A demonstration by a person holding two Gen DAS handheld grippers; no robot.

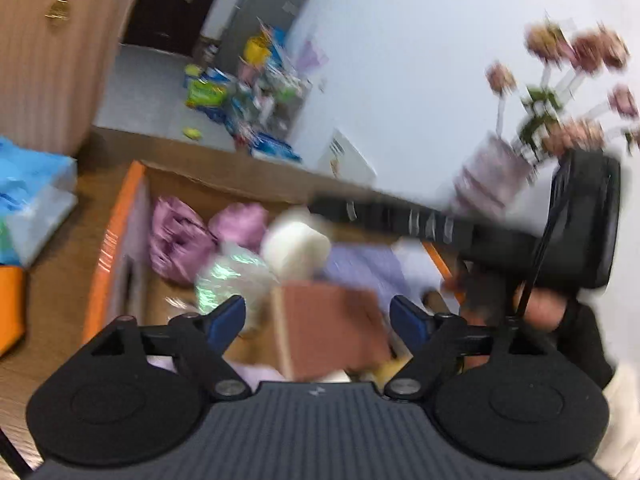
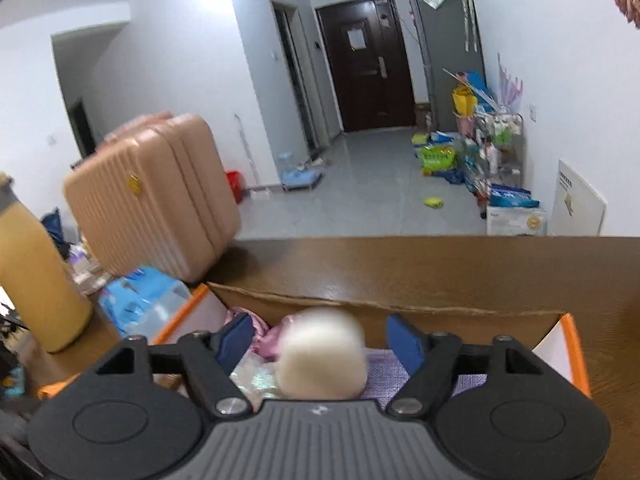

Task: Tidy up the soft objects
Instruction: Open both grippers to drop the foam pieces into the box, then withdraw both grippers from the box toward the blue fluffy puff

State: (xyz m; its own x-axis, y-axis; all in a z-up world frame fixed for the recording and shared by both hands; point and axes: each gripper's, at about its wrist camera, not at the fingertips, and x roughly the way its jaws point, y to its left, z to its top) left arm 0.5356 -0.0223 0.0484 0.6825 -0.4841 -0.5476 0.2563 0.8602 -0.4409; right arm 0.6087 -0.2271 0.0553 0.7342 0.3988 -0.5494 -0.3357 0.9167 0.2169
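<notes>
Left gripper (image 1: 318, 314) open above a cardboard box (image 1: 120, 248) of soft things

The view is motion-blurred. The blue-padded fingers (image 1: 226, 318) stand wide apart, with a brown block-shaped item (image 1: 332, 328) between them, contact unclear. In the orange-edged box lie two pink cloth bundles (image 1: 180, 236), a cream roll (image 1: 296, 246), a shiny clear bag (image 1: 232, 276) and lilac fabric (image 1: 368, 266). The right gripper (image 1: 520, 236) reaches over the box from the right. A pink suitcase (image 1: 52, 48) stands at the upper left.

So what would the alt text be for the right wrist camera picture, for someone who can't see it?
An open right gripper hovers over an orange-edged cardboard box on a brown wooden table, with a blurred cream-white soft roll between its blue fingers. Behind stand a ribbed pink suitcase and a dark door.
</notes>
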